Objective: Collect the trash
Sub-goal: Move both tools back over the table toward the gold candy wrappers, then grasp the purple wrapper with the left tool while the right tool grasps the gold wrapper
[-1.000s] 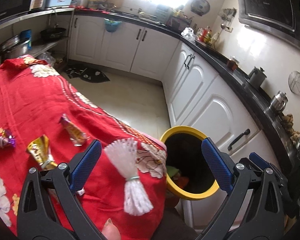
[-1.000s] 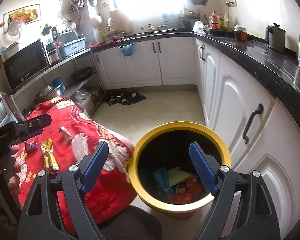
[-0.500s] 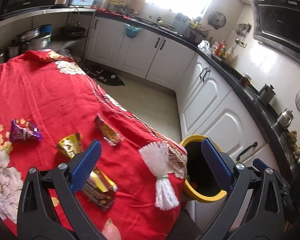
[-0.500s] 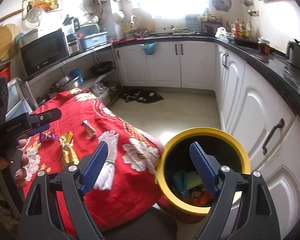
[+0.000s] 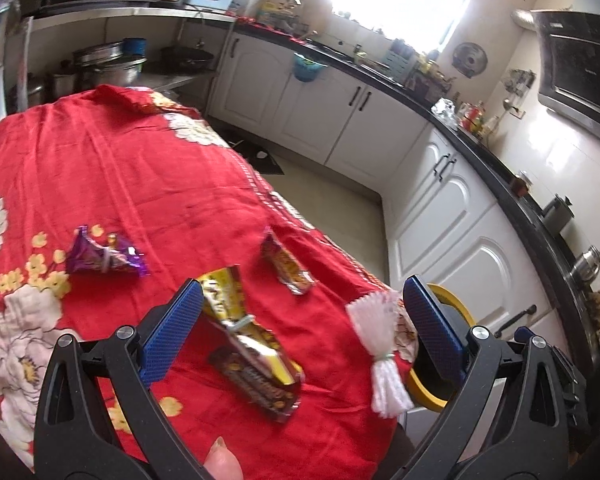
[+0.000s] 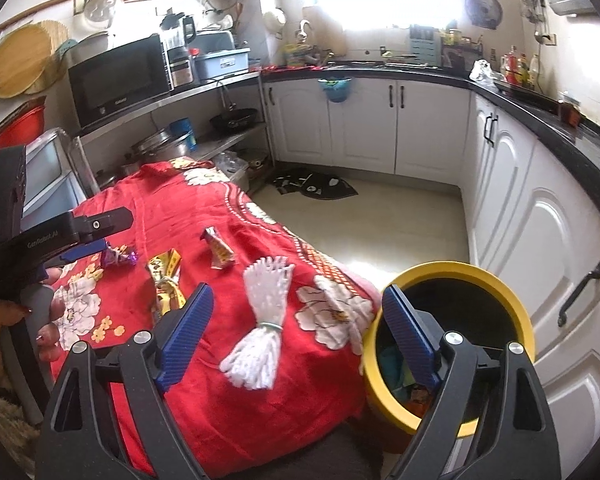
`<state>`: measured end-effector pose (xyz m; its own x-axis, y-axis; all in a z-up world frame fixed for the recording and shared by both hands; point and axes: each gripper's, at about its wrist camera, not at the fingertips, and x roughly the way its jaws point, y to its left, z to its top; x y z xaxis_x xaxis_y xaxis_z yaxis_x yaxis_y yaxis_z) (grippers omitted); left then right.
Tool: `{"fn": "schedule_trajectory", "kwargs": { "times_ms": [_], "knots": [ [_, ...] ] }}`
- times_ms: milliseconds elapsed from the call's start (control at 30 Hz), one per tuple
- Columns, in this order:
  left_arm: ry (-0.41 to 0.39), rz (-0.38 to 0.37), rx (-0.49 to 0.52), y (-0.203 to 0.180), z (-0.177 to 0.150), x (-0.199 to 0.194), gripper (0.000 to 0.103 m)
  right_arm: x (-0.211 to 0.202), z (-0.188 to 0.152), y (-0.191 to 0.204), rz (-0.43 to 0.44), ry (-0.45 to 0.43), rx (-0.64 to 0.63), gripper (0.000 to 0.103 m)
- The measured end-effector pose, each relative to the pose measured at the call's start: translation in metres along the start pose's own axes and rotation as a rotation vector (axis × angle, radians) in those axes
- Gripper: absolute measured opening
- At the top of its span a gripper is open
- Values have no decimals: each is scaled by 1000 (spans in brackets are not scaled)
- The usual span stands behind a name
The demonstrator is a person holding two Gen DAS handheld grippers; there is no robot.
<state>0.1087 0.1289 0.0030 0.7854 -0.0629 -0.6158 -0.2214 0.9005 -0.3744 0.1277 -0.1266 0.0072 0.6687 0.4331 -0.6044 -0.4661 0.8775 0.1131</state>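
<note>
both claws hang released and empty over the table draped in red floral cloth (image 5: 112,168): the left gripper (image 5: 300,324) has its blue ribbed pads spread wide, and the right gripper (image 6: 296,332) is just as wide apart, holding nothing.

directly ahead of the left gripper, between its pads and a little toward the left one, lies the crumpled gold foil wrapper (image 5: 236,312) overlapping a dark brown chocolate bar wrapper (image 5: 260,384) (the two seem bunched together, so one pinch may take both). further ahead and to the left sits the purple shiny candy wrapper (image 5: 104,258); ahead and slightly right lies the small orange-brown snack packet (image 5: 288,266). just inside the right pad rests the white tasselled bundle tied with a green band (image 5: 380,344), near the cloth's edge. beyond that pad, lower than the tabletop, stands the round yellow-rimmed black bin (image 6: 464,280), already holding some scraps.

the step in hand looks like picking the next piece of litter. to do it well, i would lower the left gripper straight over the gold wrapper, centre the pads across its narrow waist, and close only once both pads touch foil, not cloth, since the loose fabric could snag and drag the other wrappers. lift cleanly before swinging right to the bin. whether the white bundle counts as trash i cannot tell.
</note>
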Motion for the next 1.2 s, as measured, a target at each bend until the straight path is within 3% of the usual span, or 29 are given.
{"fn": "schedule_trajectory", "kwargs": {
  "times_ms": [1200],
  "knots": [
    [24, 176, -209, 112, -11, 6, 92, 68, -7, 80, 147, 131, -169, 84]
  ]
}}
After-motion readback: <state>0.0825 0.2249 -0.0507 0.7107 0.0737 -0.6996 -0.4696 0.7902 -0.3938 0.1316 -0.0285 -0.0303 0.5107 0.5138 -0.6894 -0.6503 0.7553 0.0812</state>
